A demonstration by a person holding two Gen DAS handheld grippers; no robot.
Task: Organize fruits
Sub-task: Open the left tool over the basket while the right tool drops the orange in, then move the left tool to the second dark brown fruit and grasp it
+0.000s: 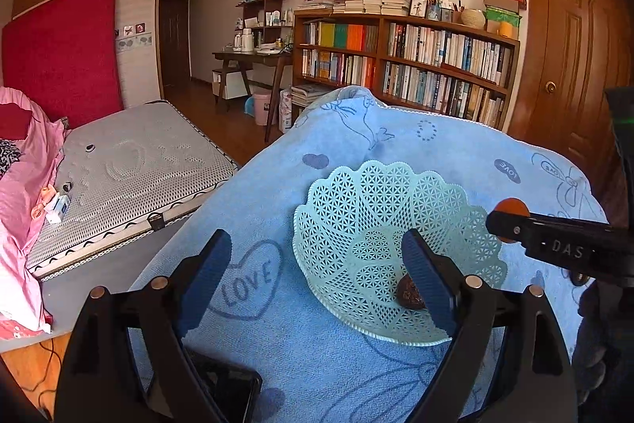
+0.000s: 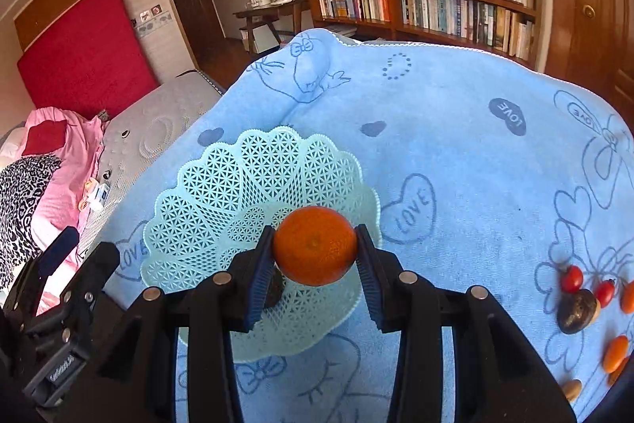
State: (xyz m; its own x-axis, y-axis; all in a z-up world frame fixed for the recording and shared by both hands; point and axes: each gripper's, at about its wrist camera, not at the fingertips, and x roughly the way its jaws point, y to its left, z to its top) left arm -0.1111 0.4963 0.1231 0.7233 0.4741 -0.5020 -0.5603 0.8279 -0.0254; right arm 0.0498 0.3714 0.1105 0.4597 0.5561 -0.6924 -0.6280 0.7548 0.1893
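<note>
Orange on its way into the basket.
The right tongs (image 2: 315, 256) grasp the orange (image 2: 315, 244), round, bright and dimpled, above the near rim of the pale green lattice basket (image 2: 222, 193); next I judge it needs lowering and letting go beside the 1 dark fruit (image 1: 410, 294) inside. The left tongs (image 1: 317, 280) hang released, empty, over the blue cloth (image 2: 455, 145). Small fruits (image 2: 572, 278) wait at right.
</note>
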